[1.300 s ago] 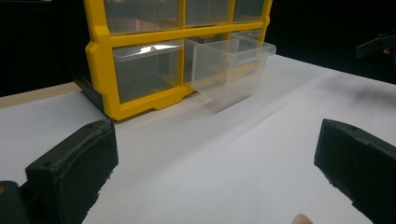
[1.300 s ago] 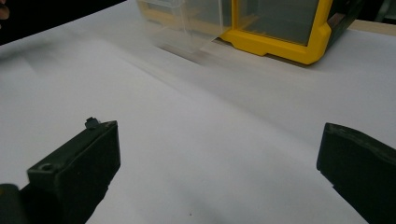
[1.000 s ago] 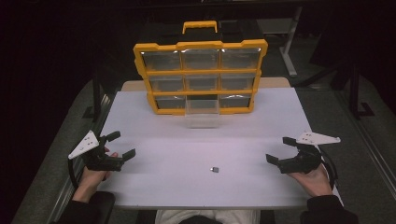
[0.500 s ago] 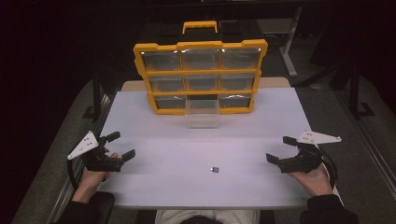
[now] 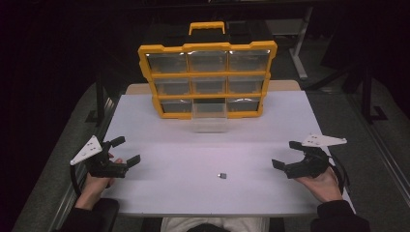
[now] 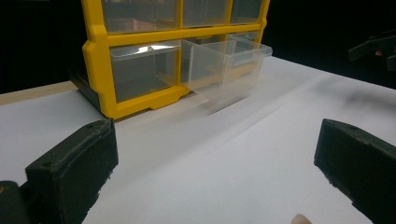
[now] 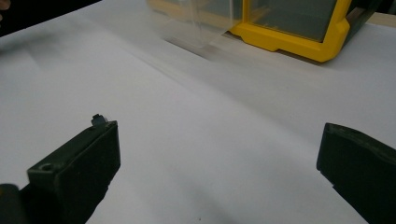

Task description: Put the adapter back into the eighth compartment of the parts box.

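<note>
A yellow organizer (image 5: pixel 208 73) with clear drawers stands upright at the back of the white table (image 5: pixel 159 193). Its bottom middle drawer (image 5: pixel 209 117) is pulled out toward me. A small dark part (image 5: pixel 222 175) lies on the table near the front, right of centre. My left gripper (image 5: pixel 127 150) rests open at the table's left edge, nothing between its jaws. My right gripper (image 5: pixel 284 154) rests open at the right side, also empty. The left gripper view shows the organizer (image 6: pixel 100 70) and the pulled-out drawer (image 6: pixel 226 63) ahead. In the right gripper view the small part (image 7: pixel 97 118) peeks above one jaw.
The white sheet covers a beige tabletop (image 5: pixel 285 85) that shows behind the organizer. A black carrying case with a yellow handle (image 5: pixel 207 26) sits behind it. Dark floor and metal frame legs (image 5: pixel 300 53) surround the table. Bare white surface lies between the two grippers.
</note>
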The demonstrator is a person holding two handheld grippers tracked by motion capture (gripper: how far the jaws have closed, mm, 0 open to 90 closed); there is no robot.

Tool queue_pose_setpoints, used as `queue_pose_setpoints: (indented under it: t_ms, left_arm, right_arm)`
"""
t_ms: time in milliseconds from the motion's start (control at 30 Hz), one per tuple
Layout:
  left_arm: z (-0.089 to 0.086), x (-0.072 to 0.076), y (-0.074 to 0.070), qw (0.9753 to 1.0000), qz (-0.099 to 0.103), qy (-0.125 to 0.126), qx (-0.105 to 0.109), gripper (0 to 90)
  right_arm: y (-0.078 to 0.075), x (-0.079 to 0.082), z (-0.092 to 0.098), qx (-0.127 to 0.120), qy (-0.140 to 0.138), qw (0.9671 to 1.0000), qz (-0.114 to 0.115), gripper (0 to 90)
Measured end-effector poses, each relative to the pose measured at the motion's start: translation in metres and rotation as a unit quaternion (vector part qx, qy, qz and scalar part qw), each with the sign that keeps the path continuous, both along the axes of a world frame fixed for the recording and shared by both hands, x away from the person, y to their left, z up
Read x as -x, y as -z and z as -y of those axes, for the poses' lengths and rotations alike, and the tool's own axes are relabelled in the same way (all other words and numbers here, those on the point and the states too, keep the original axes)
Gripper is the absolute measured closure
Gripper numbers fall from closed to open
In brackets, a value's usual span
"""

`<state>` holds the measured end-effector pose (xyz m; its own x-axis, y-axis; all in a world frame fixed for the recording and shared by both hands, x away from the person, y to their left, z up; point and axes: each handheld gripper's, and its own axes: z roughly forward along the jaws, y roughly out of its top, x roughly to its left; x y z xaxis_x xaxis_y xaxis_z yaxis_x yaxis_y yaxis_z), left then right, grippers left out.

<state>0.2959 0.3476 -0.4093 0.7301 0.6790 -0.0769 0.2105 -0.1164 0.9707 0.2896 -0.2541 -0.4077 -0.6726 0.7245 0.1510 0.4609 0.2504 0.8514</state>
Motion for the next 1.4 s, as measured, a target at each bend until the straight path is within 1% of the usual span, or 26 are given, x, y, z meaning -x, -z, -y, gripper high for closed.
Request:
queue_pose_setpoints:
  t_ms: [267, 333, 400, 433, 633, 700, 733, 1100, 1400]
  left_arm:
    - [0.0, 0.0, 0.0, 1.0, 0.0, 0.0, 0.002, 0.0]
    - [0.0, 0.0, 0.0, 1.0, 0.0, 0.0, 0.003, 0.0]
    - [0.0, 0.0, 0.0, 1.0, 0.0, 0.0, 0.002, 0.0]
    - [0.0, 0.0, 0.0, 1.0, 0.0, 0.001, 0.003, 0.0]
    - [0.0, 0.0, 0.0, 1.0, 0.0, 0.001, 0.003, 0.0]
    - [0.0, 0.0, 0.0, 1.0, 0.0, 0.0, 0.003, 0.0]
    - [0.0, 0.0, 0.0, 1.0, 0.0, 0.001, 0.003, 0.0]
    - [0.0, 0.0, 0.0, 1.0, 0.001, 0.001, 0.003, 0.0]
    - [0.0, 0.0, 0.0, 1.0, 0.002, 0.001, 0.003, 0.0]
  right_arm:
    - [-0.008, -0.004, -0.008, 0.014, -0.014, 0.9998, -0.001, 0.0]
    - [-0.012, -0.004, -0.013, 0.022, -0.023, 0.9995, -0.002, 0.0]
    - [-0.013, -0.004, -0.015, 0.024, -0.025, 0.9994, 0.0, 0.0]
    - [-0.015, -0.004, -0.017, 0.027, -0.031, 0.9992, 0.0, 0.0]
    - [-0.019, -0.007, -0.024, 0.038, -0.044, 0.9983, -0.003, 0.0]
    - [-0.019, -0.007, -0.024, 0.038, -0.044, 0.9983, -0.003, 0.0]
    - [-0.021, -0.007, -0.026, 0.042, -0.049, 0.9979, -0.004, 0.0]
    - [-0.026, -0.01, -0.033, 0.052, -0.062, 0.9967, -0.007, 0.0]
    - [-0.031, -0.014, -0.041, 0.062, -0.077, 0.9951, -0.009, 0.0]
